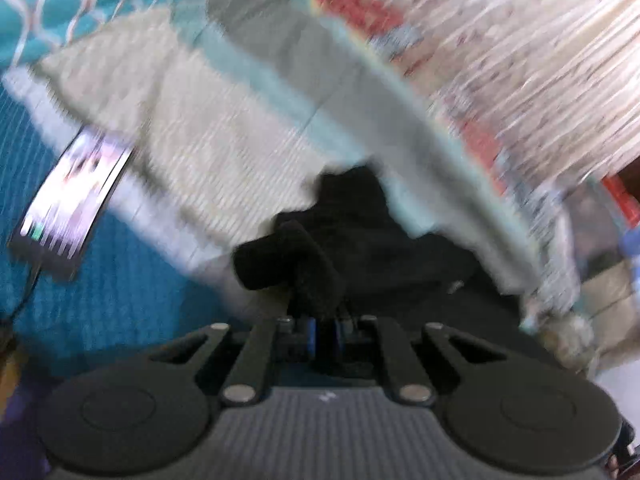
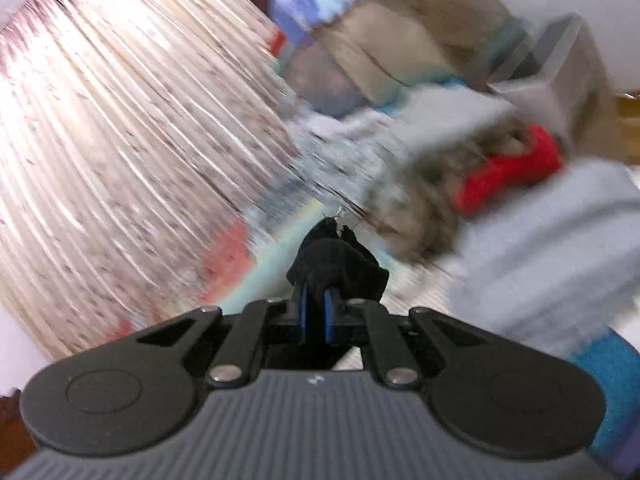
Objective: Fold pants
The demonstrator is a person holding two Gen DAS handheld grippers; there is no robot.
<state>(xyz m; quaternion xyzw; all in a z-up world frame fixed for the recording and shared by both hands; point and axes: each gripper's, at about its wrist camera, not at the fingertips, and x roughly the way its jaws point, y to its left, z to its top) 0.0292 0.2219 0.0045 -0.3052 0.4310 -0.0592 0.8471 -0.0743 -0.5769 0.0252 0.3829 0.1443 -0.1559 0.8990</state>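
Observation:
The black pants (image 1: 360, 240) hang bunched in front of the left wrist camera, over a pale blanket. My left gripper (image 1: 324, 320) is shut on a thick fold of that black cloth, which rises between the blue pads. In the right wrist view my right gripper (image 2: 316, 300) is shut on another small bunch of the black pants (image 2: 340, 260), which sticks up past the fingertips. Both views are smeared by motion. The rest of the pants is hidden below the grippers.
A phone (image 1: 72, 208) lies on the teal bedcover (image 1: 120, 288) at the left. A cream blanket (image 1: 180, 128) and a pale patterned curtain (image 2: 120, 140) fill the background. Piled clothes with a red item (image 2: 508, 168) and a grey garment (image 2: 552, 248) lie at the right.

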